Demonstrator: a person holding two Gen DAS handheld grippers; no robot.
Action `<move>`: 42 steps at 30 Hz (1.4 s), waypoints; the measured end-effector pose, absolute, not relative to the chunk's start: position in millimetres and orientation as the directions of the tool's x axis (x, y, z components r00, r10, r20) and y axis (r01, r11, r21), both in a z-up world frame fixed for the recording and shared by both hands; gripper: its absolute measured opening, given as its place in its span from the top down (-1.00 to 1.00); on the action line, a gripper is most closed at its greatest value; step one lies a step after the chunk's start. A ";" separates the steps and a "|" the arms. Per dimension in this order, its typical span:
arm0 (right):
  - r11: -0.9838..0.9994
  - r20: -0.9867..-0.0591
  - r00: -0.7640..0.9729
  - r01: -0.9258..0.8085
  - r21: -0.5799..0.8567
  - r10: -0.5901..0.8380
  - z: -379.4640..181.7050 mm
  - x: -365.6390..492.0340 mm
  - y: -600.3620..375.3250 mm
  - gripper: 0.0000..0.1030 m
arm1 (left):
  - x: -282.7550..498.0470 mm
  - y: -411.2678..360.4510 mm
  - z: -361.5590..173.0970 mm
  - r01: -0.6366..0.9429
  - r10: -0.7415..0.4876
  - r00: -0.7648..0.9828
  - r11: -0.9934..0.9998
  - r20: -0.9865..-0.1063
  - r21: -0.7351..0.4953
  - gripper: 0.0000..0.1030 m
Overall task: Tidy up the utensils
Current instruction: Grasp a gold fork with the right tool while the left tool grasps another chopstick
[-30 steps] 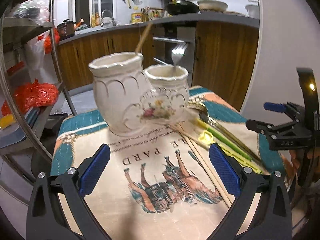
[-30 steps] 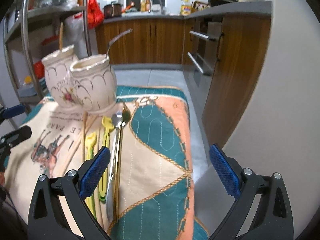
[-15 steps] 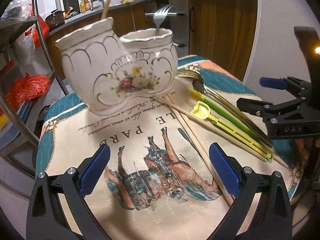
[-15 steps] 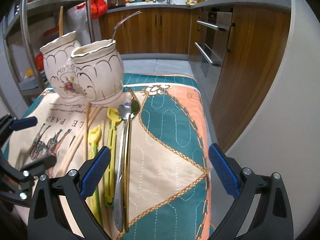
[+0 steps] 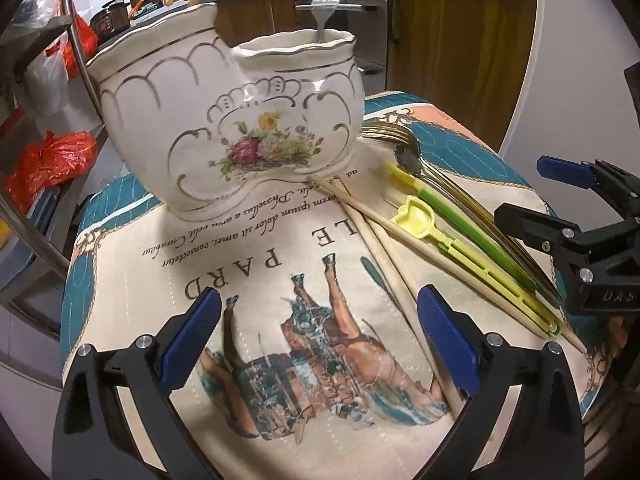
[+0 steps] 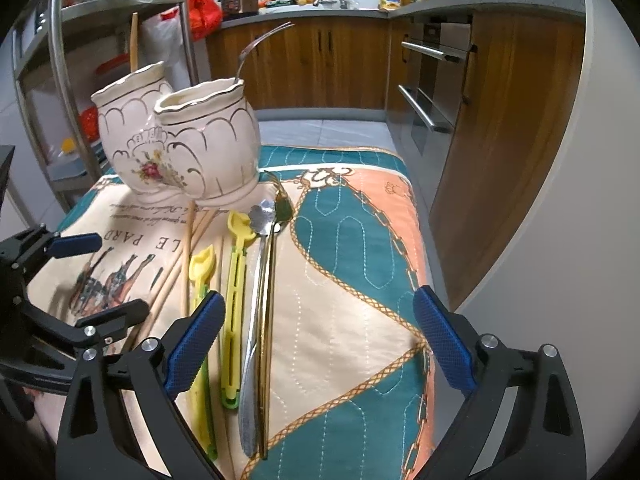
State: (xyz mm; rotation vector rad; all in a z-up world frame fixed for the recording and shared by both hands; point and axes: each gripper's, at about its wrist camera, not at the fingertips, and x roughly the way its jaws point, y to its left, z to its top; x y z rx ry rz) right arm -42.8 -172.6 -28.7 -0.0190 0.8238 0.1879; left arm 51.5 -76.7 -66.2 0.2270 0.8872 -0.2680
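Observation:
A white double ceramic holder [image 5: 224, 120] [image 6: 180, 148] with a flower print stands on the printed cloth [image 5: 256, 264]. Its right pot holds a silver fork [image 5: 326, 4], its left pot a wooden chopstick [image 6: 133, 40]. To its right lie wooden chopsticks [image 5: 384, 248] [image 6: 185, 248], two yellow-green plastic utensils [image 5: 460, 240] [image 6: 235, 280], a silver spoon [image 6: 256, 300] and gold cutlery [image 6: 269, 288]. My left gripper [image 5: 320, 340] is open and empty, low over the horse print. My right gripper [image 6: 316, 340] is open and empty over the handle ends of the loose utensils.
The cloth [image 6: 352, 280] covers a small table whose right edge drops to the floor beside a white wall [image 6: 560, 240]. A metal rack [image 6: 60, 80] with red bags stands to the left. Wooden kitchen cabinets [image 6: 320, 60] and an oven are behind.
Both grippers have moved forward and down toward the cloth. The holder and loose utensils now look larger and nearer. Nothing was picked up.

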 end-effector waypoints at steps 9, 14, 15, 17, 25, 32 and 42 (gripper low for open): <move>0.984 -0.745 0.646 -0.162 0.077 0.165 -32.3 -36.5 -175.8 -0.32 | 52.0 -81.8 -62.2 0.380 -0.177 0.573 0.922 -0.800 0.068 0.23; 0.975 -0.764 0.613 -0.197 0.101 0.203 -33.7 -23.9 -167.3 0.12 | 49.1 -81.4 -60.2 0.428 -0.201 0.546 0.901 -0.814 0.065 0.86; 0.972 -0.770 0.601 -0.209 0.106 0.213 -34.1 -20.7 -164.0 0.25 | 49.0 -79.1 -60.0 0.428 -0.203 0.542 0.902 -0.815 0.060 0.87; 0.967 -0.774 0.590 -0.228 0.113 0.229 -34.0 -17.1 -159.4 0.46 | 48.3 -71.4 -59.1 0.424 -0.201 0.540 0.904 -0.818 0.057 0.89; 0.963 -0.795 0.567 -0.257 0.078 0.216 -34.9 -10.4 -147.3 0.68 | 45.6 -53.6 -58.6 0.428 -0.200 0.530 0.902 -0.824 0.057 0.89; 0.969 -0.826 0.540 -0.246 0.026 0.159 -37.1 14.0 -137.9 0.68 | 47.4 -49.9 -59.7 0.427 -0.199 0.527 0.902 -0.827 0.056 0.89; 0.963 -0.815 0.521 -0.216 0.160 0.252 -42.0 30.8 -151.6 0.87 | 49.4 -46.5 -59.9 0.448 -0.235 0.509 0.894 -0.828 0.021 0.90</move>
